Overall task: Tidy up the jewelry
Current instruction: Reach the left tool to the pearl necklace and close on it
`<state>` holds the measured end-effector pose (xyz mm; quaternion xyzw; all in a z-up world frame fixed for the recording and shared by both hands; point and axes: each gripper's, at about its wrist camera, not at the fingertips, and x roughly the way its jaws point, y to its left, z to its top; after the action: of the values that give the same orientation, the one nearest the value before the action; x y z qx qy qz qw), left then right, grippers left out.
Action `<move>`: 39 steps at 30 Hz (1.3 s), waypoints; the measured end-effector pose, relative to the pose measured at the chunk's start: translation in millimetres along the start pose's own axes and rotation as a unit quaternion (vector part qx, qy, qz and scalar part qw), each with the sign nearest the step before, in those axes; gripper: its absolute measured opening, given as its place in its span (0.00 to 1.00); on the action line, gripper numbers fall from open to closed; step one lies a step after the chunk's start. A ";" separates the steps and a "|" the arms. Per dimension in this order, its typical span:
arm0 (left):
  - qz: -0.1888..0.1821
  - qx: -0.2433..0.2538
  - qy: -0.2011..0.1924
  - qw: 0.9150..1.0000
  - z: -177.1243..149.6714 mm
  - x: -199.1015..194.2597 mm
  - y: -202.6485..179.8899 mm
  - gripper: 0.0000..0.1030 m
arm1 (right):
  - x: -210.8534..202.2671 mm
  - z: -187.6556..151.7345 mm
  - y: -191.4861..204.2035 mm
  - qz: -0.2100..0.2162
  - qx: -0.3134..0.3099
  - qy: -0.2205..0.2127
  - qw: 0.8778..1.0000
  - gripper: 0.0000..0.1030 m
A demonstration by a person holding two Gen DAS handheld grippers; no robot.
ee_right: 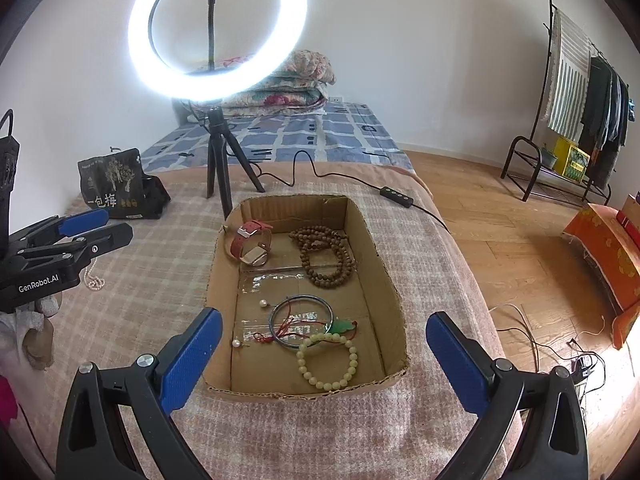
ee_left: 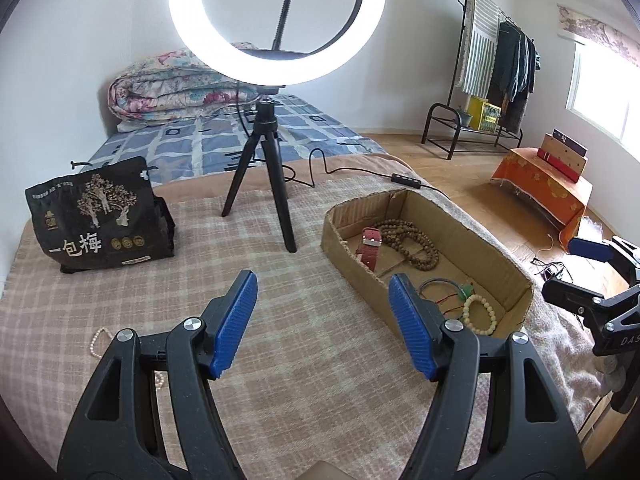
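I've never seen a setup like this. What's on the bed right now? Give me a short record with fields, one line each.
surface: checked blanket on a bed
container: open cardboard box
in box, far end: red-strap watch, brown bead string
in box, near end: metal bangle, green pendant on red cord, pale bead bracelet, two pearl earrings
still outside: pearl strand on the blanket
left gripper: fingers apart, empty
right gripper: fingers apart, empty
also there: ring light on tripod, black snack bag
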<state>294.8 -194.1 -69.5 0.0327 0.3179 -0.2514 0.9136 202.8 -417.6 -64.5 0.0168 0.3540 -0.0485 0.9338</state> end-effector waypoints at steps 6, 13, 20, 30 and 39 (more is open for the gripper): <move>0.024 -0.021 0.002 0.999 -17.0 -19.2 40.9 0.68 | -7.9 -5.8 19.8 0.013 -0.010 -0.002 1.000 1.00; 0.060 -0.040 0.013 0.997 -43.8 -37.9 95.0 0.70 | -15.9 -16.9 37.1 0.032 -0.008 -0.001 0.999 1.00; 0.091 -0.069 0.032 0.993 -76.9 -44.7 146.0 0.73 | -17.0 -31.4 57.4 0.039 -0.022 0.009 0.999 1.00; 0.096 -0.103 0.064 0.988 -104.0 -28.1 180.5 0.73 | -13.0 -36.8 84.7 0.060 -0.042 0.019 0.997 1.00; 0.065 -0.130 0.102 0.984 -106.9 10.2 190.5 0.73 | 1.7 -37.7 94.2 0.072 -0.031 0.031 0.996 1.00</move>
<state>332.8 -9.0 -179.7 -0.0408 0.4366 -0.1436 0.8872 188.8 -321.5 -94.2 0.0145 0.3819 0.0309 0.9236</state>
